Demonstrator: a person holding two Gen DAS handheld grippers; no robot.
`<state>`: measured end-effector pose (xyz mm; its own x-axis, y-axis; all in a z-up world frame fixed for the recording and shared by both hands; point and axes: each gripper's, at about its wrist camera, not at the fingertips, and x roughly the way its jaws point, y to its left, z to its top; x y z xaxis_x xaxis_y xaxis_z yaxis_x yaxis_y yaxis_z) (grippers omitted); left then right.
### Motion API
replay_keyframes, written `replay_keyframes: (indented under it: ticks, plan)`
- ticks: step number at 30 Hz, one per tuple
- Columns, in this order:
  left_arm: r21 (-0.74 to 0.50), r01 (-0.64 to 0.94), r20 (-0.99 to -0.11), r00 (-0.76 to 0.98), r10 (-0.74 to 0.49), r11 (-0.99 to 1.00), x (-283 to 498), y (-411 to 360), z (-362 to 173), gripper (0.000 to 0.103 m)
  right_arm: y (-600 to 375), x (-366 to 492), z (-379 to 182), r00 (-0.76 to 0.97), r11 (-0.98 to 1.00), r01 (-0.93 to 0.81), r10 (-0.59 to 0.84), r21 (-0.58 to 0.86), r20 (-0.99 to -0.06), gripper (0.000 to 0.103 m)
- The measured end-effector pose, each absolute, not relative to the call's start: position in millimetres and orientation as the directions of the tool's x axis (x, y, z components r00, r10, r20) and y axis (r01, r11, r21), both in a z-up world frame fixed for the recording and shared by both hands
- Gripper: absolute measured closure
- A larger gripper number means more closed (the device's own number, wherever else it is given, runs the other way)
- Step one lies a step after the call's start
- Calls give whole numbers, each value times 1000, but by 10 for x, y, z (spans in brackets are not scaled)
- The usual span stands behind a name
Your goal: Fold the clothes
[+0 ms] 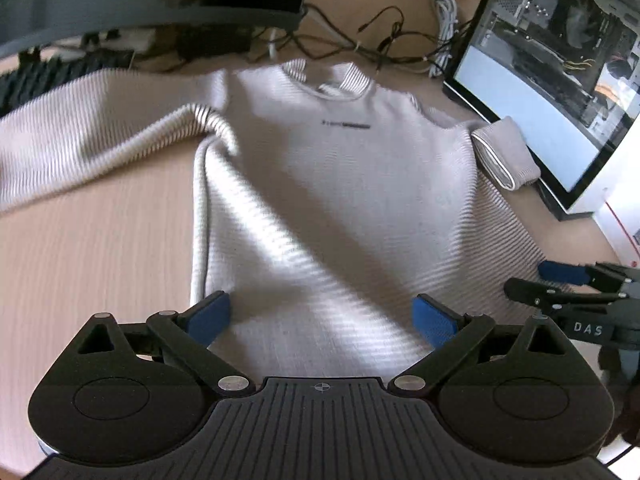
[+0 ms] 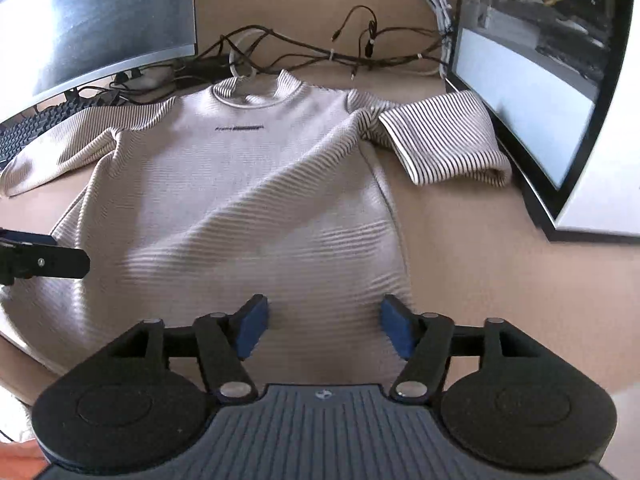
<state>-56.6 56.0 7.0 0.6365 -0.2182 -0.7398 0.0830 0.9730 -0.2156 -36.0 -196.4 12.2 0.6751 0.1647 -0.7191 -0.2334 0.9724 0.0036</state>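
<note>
A pale striped short-sleeved shirt [image 1: 320,184] lies front up and spread flat on the wooden desk, collar at the far side; it also shows in the right wrist view [image 2: 240,184]. My left gripper [image 1: 322,320] is open, its blue pads over the shirt's lower left hem, holding nothing. My right gripper [image 2: 324,330] is open over the lower right hem, also empty. The right sleeve [image 2: 444,140] is folded back on itself by the computer case. The left sleeve [image 1: 80,132] lies stretched out to the left. The right gripper's fingers [image 1: 560,276] show at the right edge of the left wrist view.
A glass-sided computer case [image 2: 540,80] stands at the right, close to the sleeve. A curved monitor [image 2: 80,20] and a dark keyboard [image 2: 36,124] are at the back left. Tangled cables [image 2: 340,52] lie behind the collar. Bare desk [image 1: 92,264] lies left of the shirt.
</note>
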Motion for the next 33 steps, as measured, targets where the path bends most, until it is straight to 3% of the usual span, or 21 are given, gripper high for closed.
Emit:
replay_keyframes:
  ticks: [7, 11, 23, 33]
  plan:
    - [-190, -41, -742, 660, -116, 981, -661, 395, 129, 4, -2045, -305, -3, 708, 967, -244, 230, 75, -668, 34]
    - [-166, -97, -709, 703, -51, 981, -1206, 290, 346, 3, -2459, -840, 73, 753, 964, -203, 265, 171, -603, 0]
    - [-6, -227, -576, 797, 182, 974, -2608, -516, 718, 0, -2625, -2421, 486, 857, 960, -210, 271, 183, -438, 0]
    - [-60, -227, -601, 786, 146, 972, -2866, -612, 739, 0, -2727, -2638, 489, 852, 965, -215, 261, 151, -455, 0]
